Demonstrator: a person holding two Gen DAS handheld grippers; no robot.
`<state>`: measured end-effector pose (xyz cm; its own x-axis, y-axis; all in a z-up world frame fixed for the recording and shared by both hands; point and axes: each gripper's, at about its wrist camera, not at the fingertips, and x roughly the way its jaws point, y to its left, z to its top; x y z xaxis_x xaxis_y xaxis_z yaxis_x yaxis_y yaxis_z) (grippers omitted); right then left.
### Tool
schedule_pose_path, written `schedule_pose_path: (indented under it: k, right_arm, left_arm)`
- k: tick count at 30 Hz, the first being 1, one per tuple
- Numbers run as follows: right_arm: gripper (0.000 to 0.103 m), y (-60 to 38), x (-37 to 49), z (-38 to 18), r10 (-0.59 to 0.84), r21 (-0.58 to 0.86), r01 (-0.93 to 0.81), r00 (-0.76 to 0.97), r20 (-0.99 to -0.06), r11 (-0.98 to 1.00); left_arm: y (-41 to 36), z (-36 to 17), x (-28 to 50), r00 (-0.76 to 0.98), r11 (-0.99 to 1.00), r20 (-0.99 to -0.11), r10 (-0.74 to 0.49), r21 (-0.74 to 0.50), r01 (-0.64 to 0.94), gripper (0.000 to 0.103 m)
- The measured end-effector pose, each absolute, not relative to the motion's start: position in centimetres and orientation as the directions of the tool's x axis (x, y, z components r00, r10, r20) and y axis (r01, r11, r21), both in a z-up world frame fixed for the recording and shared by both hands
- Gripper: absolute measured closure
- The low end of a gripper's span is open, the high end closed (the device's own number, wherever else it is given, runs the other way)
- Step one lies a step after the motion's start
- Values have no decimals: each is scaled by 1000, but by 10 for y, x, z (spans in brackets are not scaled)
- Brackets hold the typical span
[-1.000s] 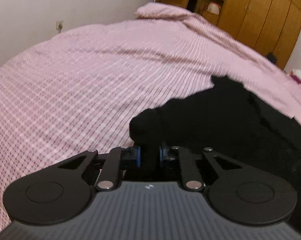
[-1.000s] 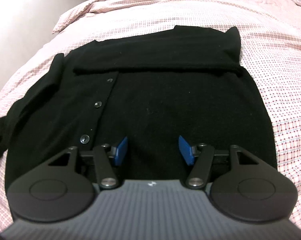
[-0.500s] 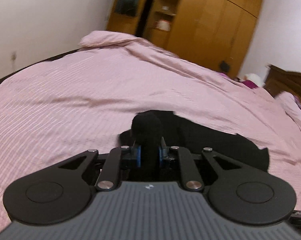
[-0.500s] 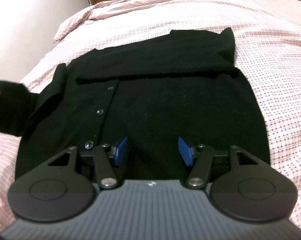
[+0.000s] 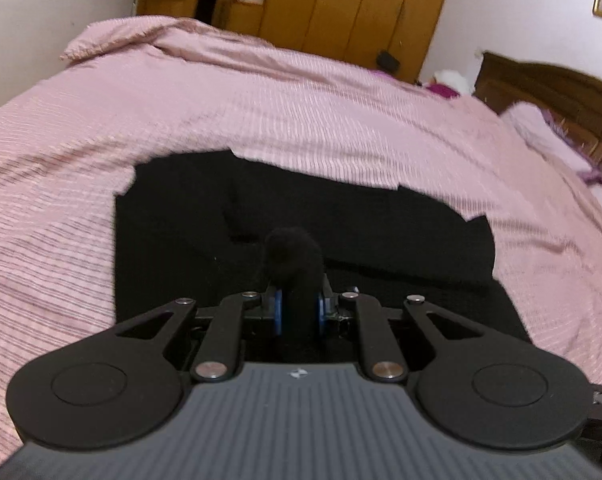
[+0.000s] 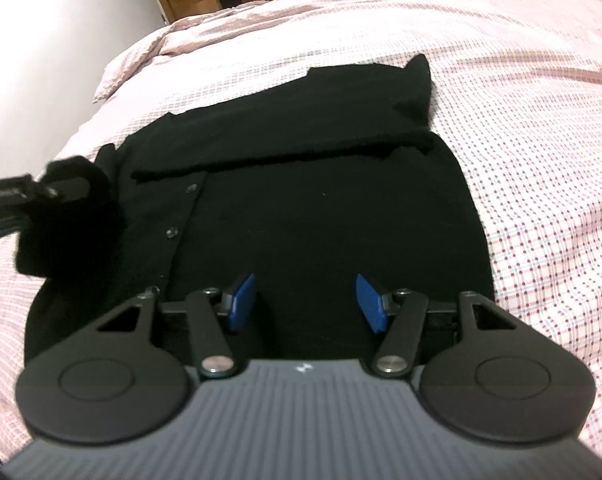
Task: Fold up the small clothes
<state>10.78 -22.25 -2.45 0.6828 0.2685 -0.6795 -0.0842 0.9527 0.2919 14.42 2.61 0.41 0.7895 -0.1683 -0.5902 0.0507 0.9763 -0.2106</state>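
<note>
My left gripper (image 5: 299, 314) is pinched tight on a sleeve (image 5: 295, 252) of the black cardigan (image 6: 301, 208). The end of the sleeve sticks up between the blue pads (image 5: 277, 314) like a soft lump. I hold it up off the bed (image 5: 261, 100), over the cardigan.

My right gripper (image 6: 305, 302) is wide open — its two blue pads (image 6: 243, 300) stand far apart and hold nothing. It hangs above the bottom part of the cardigan. I cannot tell if it touches the cloth.

The cardigan lies flat on the bed, which has a pink checked cover. Its buttons (image 6: 171, 232) run in a line on the left side. The other sleeve (image 6: 301, 136) is folded across the top of it, and its end pokes out past the edge on the far right.

From my right side I can see my left gripper (image 6: 41, 194) at the left edge, with the sleeve bunched in it — a bit blurry.

Behind the bed there are brown wardrobes (image 5: 341, 4) and a white wall (image 5: 53, 16).
</note>
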Motion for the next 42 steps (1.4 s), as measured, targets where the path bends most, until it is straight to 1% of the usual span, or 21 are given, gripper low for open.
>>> schedule_pose_path:
  k: [6, 8, 10, 11, 12, 13, 15, 19, 24, 29, 33, 37, 38, 39, 40, 41, 42]
  right_arm:
    - [45, -227, 109, -28, 278, 309, -80, 682, -676, 948]
    - [45, -227, 109, -29, 278, 309, -80, 681, -677, 948]
    - [44, -226, 111, -28, 278, 304, -83, 679, -680, 949]
    - [44, -225, 112, -27, 276, 301, -84, 678, -681, 950]
    - [44, -223, 114, -25, 276, 298, -87, 678, -681, 950]
    - [44, -221, 116, -22, 280, 298, -95, 681, -677, 950]
    - [44, -215, 119, -17, 299, 306, -115, 686, -663, 945]
    - [44, -198, 127, -10, 373, 354, -173, 672, -640, 919]
    - [44, -175, 141, -8, 462, 431, -217, 635, -619, 876]
    - [44, -144, 161, -16, 468, 397, -256, 590, -659, 882]
    - [43, -126, 171, -22, 485, 389, -292, 572, -661, 874]
    - [44, -112, 178, -25, 528, 395, -351, 557, -641, 849]
    - [49, -110, 180, -24, 529, 389, -358, 556, -642, 849]
    - [56, -110, 181, -23, 533, 384, -370, 554, -640, 846]
    - [74, -112, 182, -20, 532, 377, -376, 557, -638, 846]
    - [87, -115, 185, -17, 526, 372, -374, 561, -639, 850]
    - [89, -119, 189, -13, 528, 382, -365, 556, -642, 849]
  left_arm:
    - [12, -25, 159, 741, 979, -647, -181, -191, 72, 83]
    - [10, -27, 158, 727, 978, -658, -194, -189, 90, 76]
    - [12, -22, 154, 722, 972, -656, -220, -207, 109, 58]
    - [14, -18, 150, 728, 969, -645, -234, -213, 123, 53]
    - [17, -12, 143, 737, 969, -633, -236, -209, 130, 44]
    - [19, -6, 138, 750, 971, -619, -232, -200, 135, 40]
    - [23, 4, 126, 773, 973, -593, -224, -174, 149, 36]
    - [36, 16, 110, 793, 984, -583, -176, -127, 125, 33]
    - [63, 12, 97, 800, 996, -596, -60, -86, 10, 32]
    - [92, 0, 99, 782, 990, -623, 4, -106, -90, 32]
    - [103, -9, 102, 764, 987, -645, 23, -109, -121, 32]
    - [105, -17, 102, 750, 985, -661, -7, -135, -109, 31]
    - [105, -18, 101, 751, 985, -661, -13, -139, -105, 31]
    - [105, -19, 101, 752, 985, -659, -17, -141, -101, 31]
    - [104, -20, 100, 753, 985, -658, -19, -140, -98, 31]
    - [104, -20, 100, 754, 986, -656, -21, -140, -94, 31]
    - [102, -19, 99, 756, 986, -654, -23, -140, -92, 30]
